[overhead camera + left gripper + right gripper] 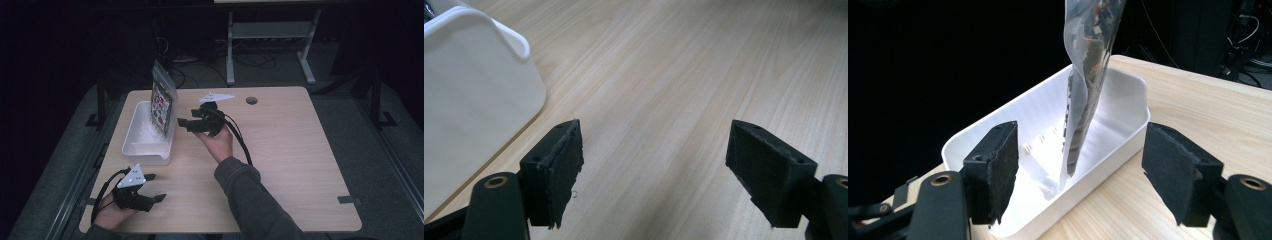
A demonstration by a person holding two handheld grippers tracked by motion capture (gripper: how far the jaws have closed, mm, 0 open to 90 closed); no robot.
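1. In the high view, a clear plastic zip bag with colourful printed contents point(162, 102) is standing on its edge inside a white rectangular plastic tub point(145, 135), leaning against the tub's right-hand wall, its top rising well above the rim. The tub is sitting near the left edge of a light wood-grain table point(290, 160) with a small round hole point(251, 100) near its far edge. The right gripper point(186, 123) is hovering just beside the bag, its fingers standing apart with nothing between them. The left gripper point(152, 187) is resting near the table's near-left corner, well apart from the tub, its fingers also spread and empty. The room around is lying in darkness; a grey metal table frame point(270, 35) and loose cables point(190, 65) are showing on the floor beyond.

2. In the left gripper view, the two black padded fingers point(559, 170) are standing wide apart over bare wood grain, with the tub's white rounded corner point(474, 100) sitting off to one side.

3. In the right gripper view, the fingers point(998, 165) are framing the tub point(1118, 90) without touching it. The bag point(1085, 75) is standing tilted in the tub, its lower edge resting on the tub floor, its transparent film crinkling and catching light. Beyond the table everything is sitting dark, with cables point(1253, 50) just visible.
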